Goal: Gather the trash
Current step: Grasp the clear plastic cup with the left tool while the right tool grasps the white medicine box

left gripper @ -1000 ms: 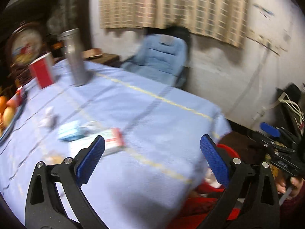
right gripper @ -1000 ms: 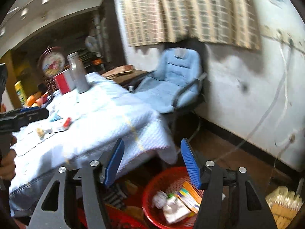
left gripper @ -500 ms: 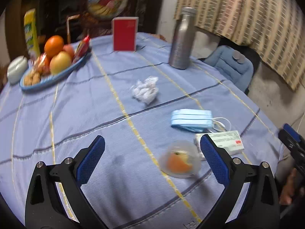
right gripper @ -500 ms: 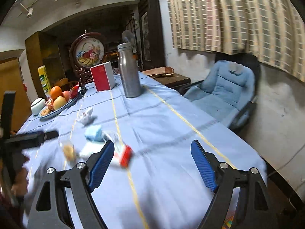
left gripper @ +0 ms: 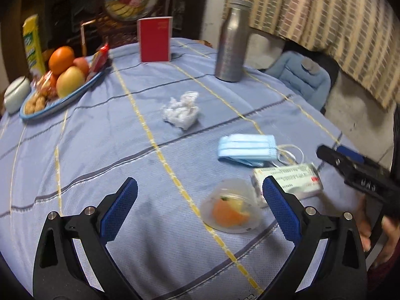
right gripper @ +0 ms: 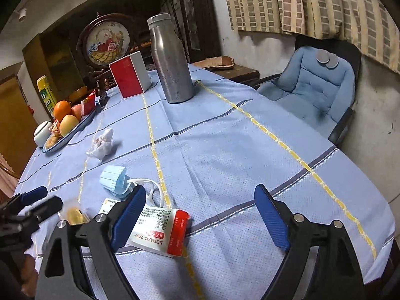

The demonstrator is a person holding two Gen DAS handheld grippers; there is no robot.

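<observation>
On the blue tablecloth lie a crumpled white tissue, a blue face mask, a clear plastic lid holding orange peel and a flattened white and red medicine box. My left gripper is open and empty, just above the table with the lid near its right finger. My right gripper is open and empty over the medicine box, beside the mask, with the tissue further off. It shows at the right edge of the left wrist view.
A steel bottle, a red box and a fruit plate with a white bowl stand at the far side. A blue padded chair stands by the wall, under a checked curtain.
Both grippers swung from the floor and the red trash basket back over the table. They have come lower and closer to the lid, the mask and the medicine box. Both stay open.
</observation>
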